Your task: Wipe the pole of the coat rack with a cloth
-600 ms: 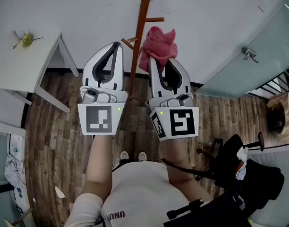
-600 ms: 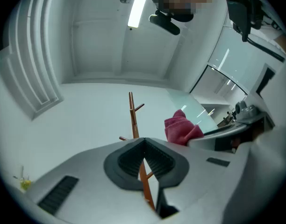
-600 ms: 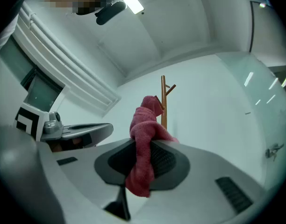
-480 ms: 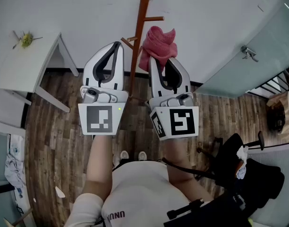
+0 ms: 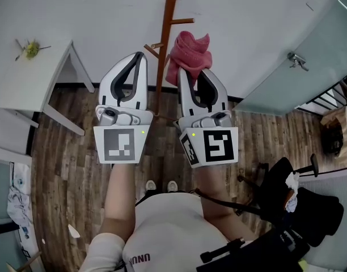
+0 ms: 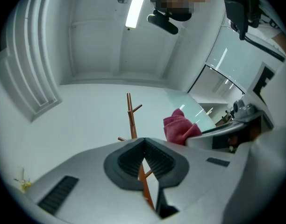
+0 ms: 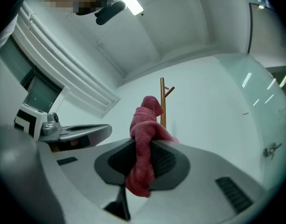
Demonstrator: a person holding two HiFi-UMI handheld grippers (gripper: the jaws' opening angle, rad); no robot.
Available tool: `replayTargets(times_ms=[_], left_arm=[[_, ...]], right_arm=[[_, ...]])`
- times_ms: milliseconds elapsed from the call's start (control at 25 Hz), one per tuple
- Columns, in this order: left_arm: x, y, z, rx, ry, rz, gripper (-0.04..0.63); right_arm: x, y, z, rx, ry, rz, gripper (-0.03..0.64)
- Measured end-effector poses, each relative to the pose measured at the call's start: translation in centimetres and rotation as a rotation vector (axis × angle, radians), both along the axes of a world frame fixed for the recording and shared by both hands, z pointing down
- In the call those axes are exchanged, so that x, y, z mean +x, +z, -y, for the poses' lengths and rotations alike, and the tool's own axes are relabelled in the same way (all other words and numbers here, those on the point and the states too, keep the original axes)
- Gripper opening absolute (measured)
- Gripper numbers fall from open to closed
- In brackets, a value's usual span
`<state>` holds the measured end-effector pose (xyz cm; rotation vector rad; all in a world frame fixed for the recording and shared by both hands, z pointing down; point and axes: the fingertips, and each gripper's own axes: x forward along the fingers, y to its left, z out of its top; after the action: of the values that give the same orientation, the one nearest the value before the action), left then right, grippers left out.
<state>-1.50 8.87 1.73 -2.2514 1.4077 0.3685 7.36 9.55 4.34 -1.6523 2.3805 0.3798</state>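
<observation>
Right below the head camera, the person's two forearms reach forward side by side over the wooden floor (image 5: 66,169), a gripper in each hand. The left gripper (image 5: 138,58) has its jaws brought together with nothing caught between the ribbed pads; only a thin slit shows at their base. The right gripper (image 5: 187,75) is clamped on the pink cloth (image 5: 189,58), which is pinched through its middle, with one bunch standing up past the fingertips and a tail hanging back toward the handle.

Just beyond both sets of tips stands the coat rack pole (image 5: 165,44), orange-brown wood with short pegs, its long axis upright against the white wall (image 5: 105,16). From above, it rises in the gap between the two grippers. The cloth's bunched end sits close on the pole's right, but I cannot tell whether the two are touching. Seen along the right gripper (image 7: 143,146), the pole (image 7: 162,101) rises behind the cloth (image 7: 147,120) and a little to its right. Seen along the left gripper (image 6: 144,148), the pole (image 6: 130,118) stands almost dead ahead, with the cloth (image 6: 179,129) off to the right.

To my eye the wiping has not begun. The right hand is the one to carry the cloth across onto the pole, then stroke along its height.
</observation>
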Motion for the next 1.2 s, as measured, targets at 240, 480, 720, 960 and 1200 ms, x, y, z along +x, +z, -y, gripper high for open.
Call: replayTargets(times_ms=[240,480,720,960,1200], left_arm=[[-1.1,1.3,-0.5,-0.044,-0.004,-0.018,0.012],[-2.9,5.1,-0.3,-0.154,0.033,-0.017,0.012],[-3.8,7.6,0.3,-0.196,0.064,-0.006,0.012],[-2.7,9.0,1.8,-0.243,0.082,-0.01,0.012],[-1.6,8.7,4.3,-0.144,0.121,-0.005,0.012]], right_arm=[[-0.2,1.5,-0.5,-0.039,0.02,0.014,0.083],[-1.0,3.9,-0.4,-0.094,0.056,0.034,0.083],[-1.5,5.3,0.2,-0.11,0.085,0.0,0.083],[-0.4,6.4,2.5,-0.132,0.098,0.0,0.083],[0.9,7.4,6.6,-0.148,0.071,-0.007,0.083]])
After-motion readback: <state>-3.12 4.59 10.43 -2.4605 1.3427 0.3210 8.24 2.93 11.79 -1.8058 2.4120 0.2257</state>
